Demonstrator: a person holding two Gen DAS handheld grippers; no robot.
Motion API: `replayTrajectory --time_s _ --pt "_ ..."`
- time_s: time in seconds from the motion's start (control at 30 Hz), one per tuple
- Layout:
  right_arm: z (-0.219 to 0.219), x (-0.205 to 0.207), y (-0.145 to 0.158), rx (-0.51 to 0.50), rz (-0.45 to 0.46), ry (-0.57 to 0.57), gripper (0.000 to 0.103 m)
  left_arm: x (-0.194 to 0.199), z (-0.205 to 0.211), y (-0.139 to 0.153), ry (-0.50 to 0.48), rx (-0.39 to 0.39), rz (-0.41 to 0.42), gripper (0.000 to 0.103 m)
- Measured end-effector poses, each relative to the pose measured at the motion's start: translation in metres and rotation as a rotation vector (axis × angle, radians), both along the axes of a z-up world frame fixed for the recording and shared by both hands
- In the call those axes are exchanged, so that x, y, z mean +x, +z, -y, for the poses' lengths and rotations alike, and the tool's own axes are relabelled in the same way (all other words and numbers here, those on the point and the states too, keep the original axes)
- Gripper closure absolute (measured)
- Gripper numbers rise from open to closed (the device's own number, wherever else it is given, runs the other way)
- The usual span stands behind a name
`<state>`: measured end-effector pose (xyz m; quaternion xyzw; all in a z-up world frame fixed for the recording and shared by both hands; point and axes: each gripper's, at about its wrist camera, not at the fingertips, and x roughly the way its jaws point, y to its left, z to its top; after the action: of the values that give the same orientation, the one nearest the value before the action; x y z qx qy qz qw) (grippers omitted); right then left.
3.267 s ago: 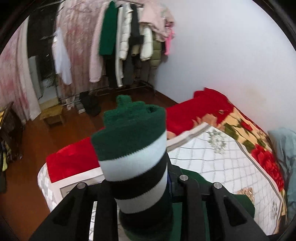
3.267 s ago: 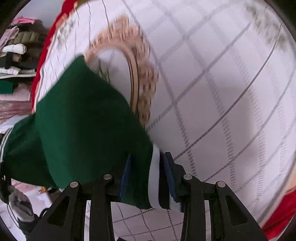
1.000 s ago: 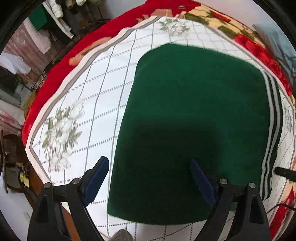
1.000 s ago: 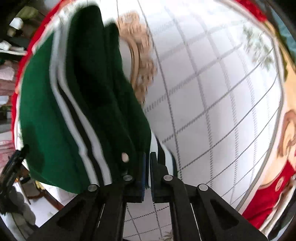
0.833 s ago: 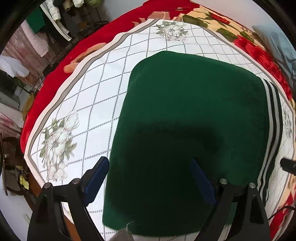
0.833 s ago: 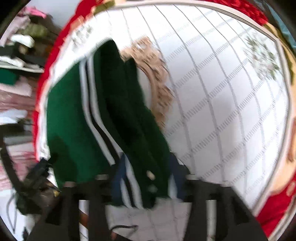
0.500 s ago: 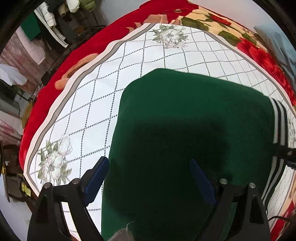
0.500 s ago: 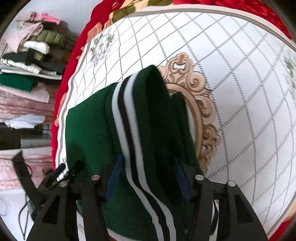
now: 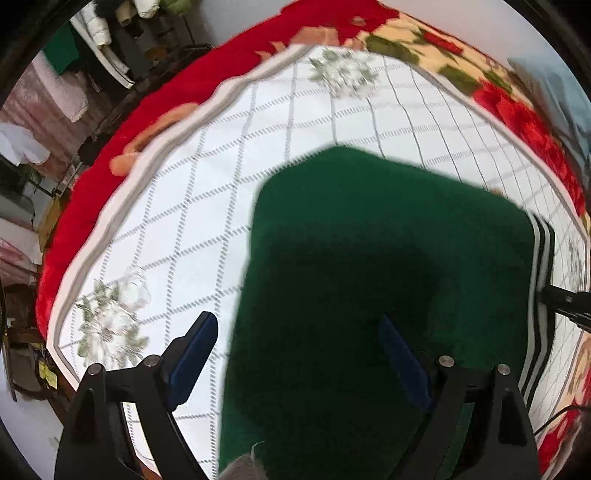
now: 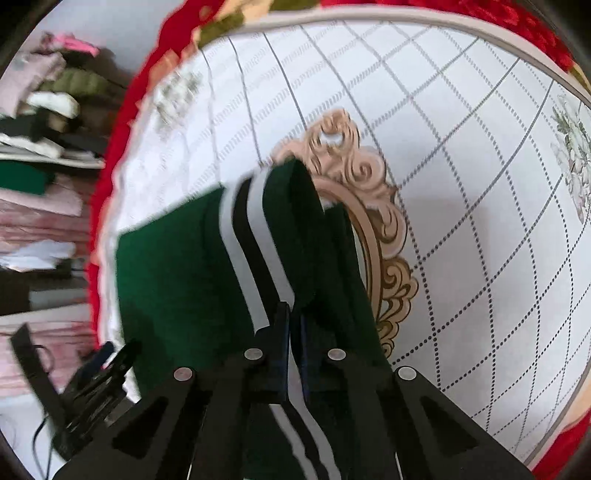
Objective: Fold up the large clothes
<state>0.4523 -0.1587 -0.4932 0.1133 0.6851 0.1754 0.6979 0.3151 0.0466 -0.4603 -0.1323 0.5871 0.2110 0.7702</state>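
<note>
Nearest the right wrist camera, the right gripper [image 10: 291, 332] has its jaws pressed nearly together. A dark green fold of the sweater [image 10: 177, 280] rises just past the tips, beside its white and black striped band [image 10: 251, 236]. The picture is blurred there, so I judge it pinches that fold near the band but cannot be sure of the bite.

In the left wrist view the left gripper [image 9: 299, 350] stands wide open with nothing between its blue pads [image 9: 192, 347]. It hangs over the near part of the sweater [image 9: 388, 258], one finger over the green cloth and the other over the quilt [image 9: 207, 206].

The sweater lies on the quilt as a broad, roughly square green panel with no sleeves showing, the band along its right edge. That suggests the sleeves are already tucked in and the body at least partly folded. What seems left is to bring the band edge over and flatten the bundle.

Beyond the quilt are the red blanket [image 9: 155, 107] at the bed's edge and, farthest, a clothes rack [image 9: 110, 33].
</note>
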Motion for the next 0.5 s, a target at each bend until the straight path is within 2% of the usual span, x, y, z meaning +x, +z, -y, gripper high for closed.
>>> replayTrajectory --time_s 0.03,0.1,0.13,0.23,0.27,0.3,0.37,0.5 --pt "0.003 0.003 0.003 0.038 0.006 -0.015 0.089 0.002 -0.006 0.003 0.009 0.008 0.009 0.014" --pt "0.005 0.012 0.001 0.074 0.011 -0.036 0.055 0.007 -0.017 0.005 0.031 0.024 0.018 0.014" --pt "0.005 0.018 -0.002 0.081 0.008 -0.049 0.051 0.011 -0.024 0.005 0.044 0.033 0.019 0.014" --pt "0.002 0.034 -0.022 0.17 -0.055 -0.061 0.051 0.025 -0.04 -0.001 0.058 0.068 0.014 0.014" --pt "0.01 0.038 -0.028 0.188 -0.079 -0.056 0.051 0.032 -0.046 -0.007 0.059 0.08 -0.002 0.014" --pt "0.004 0.042 -0.037 0.199 -0.104 -0.05 0.067 0.037 -0.05 -0.013 0.06 0.082 -0.008 0.014" --pt "-0.005 0.047 -0.05 0.131 -0.102 -0.043 0.101 0.046 -0.056 -0.023 0.064 0.095 -0.023 0.014" --pt "-0.011 0.049 -0.072 0.04 -0.116 -0.088 0.101 0.065 -0.066 -0.046 0.037 0.13 -0.058 0.012"
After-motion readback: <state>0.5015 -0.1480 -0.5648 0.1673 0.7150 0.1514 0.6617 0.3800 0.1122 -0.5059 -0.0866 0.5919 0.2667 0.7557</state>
